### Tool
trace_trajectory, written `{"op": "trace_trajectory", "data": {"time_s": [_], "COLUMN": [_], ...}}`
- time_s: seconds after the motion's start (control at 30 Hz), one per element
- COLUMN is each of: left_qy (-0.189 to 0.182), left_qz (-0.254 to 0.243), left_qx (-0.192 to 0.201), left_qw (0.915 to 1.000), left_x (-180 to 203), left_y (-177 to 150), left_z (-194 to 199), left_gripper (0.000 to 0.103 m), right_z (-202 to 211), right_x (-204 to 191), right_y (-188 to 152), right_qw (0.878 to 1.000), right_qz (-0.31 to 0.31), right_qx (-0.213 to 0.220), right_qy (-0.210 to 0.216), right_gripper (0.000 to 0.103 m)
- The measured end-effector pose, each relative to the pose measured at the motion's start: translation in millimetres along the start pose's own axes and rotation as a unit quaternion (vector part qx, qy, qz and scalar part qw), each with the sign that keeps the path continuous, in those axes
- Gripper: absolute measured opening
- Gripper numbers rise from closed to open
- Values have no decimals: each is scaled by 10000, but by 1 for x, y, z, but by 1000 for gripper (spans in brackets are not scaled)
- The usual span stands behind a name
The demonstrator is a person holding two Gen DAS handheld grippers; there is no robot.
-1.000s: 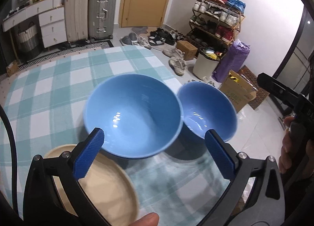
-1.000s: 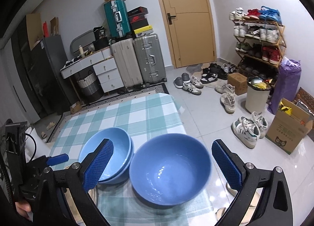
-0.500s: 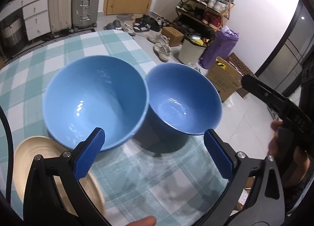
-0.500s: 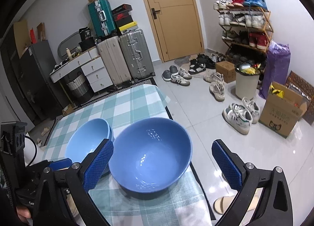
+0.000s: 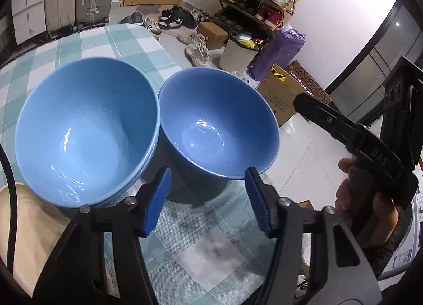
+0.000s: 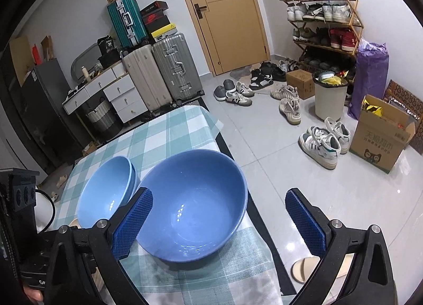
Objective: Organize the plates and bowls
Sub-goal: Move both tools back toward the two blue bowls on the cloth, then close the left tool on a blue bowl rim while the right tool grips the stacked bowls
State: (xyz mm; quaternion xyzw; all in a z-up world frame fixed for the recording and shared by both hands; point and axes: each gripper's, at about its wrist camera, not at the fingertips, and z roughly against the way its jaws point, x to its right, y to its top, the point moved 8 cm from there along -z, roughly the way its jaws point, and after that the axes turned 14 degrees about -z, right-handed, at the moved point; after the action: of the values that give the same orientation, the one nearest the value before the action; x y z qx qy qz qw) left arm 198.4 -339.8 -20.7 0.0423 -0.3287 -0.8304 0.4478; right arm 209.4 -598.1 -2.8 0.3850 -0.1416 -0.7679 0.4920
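Note:
Two light blue bowls, one nested in the other [image 5: 87, 133], stand on the checked tablecloth [image 5: 127, 45]. A single, slightly darker blue bowl [image 5: 216, 122] stands touching them on the right. My left gripper [image 5: 207, 199] is low at the single bowl's near wall. Its jaws are closing with that wall between them, and the pads are not pressing on it. From the right wrist the single bowl [image 6: 195, 204] sits ahead of my right gripper [image 6: 218, 223], which is open and empty. Its left finger overlaps the bowl's left rim, beside the nested bowls [image 6: 105, 191].
A beige plate [image 5: 26, 225] lies at the near left, partly under the nested bowls. The table's right edge [image 6: 253, 225] runs close by the single bowl, with tiled floor and a slipper [image 6: 304, 265] below. A hand holds the right gripper's handle [image 5: 370, 162].
My left gripper has swung right and down to the single bowl, and its jaws have narrowed from wide open. The right gripper has sunk closer to that bowl, jaws unchanged.

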Motion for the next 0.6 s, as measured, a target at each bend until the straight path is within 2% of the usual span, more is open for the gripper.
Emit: {"op": "trace_trajectory", "data": {"time_s": [0.33, 0.4, 0.47, 0.6], "left_qy": [192, 213, 233, 260], "left_qz": [114, 115, 111, 99], "left_qx": [-97, -95, -102, -117], "left_qw": [9997, 9997, 9996, 9995], "left_x": [-7, -8, -8, -10], "left_y": [4, 6, 8, 10], "left_z": [-21, -23, -25, -30], "left_gripper": [52, 52, 52, 50], "right_z": [-35, -43, -52, -61], "right_x": [9, 12, 14, 18], "right_y": [-6, -8, -11, -13], "right_qw": [9996, 9994, 9991, 9987], "right_qz": [-35, -47, -78, -96], "right_qx": [-264, -333, -420, -491], "right_qy": [-20, -30, -42, -31], "right_gripper": [101, 94, 79, 74]}}
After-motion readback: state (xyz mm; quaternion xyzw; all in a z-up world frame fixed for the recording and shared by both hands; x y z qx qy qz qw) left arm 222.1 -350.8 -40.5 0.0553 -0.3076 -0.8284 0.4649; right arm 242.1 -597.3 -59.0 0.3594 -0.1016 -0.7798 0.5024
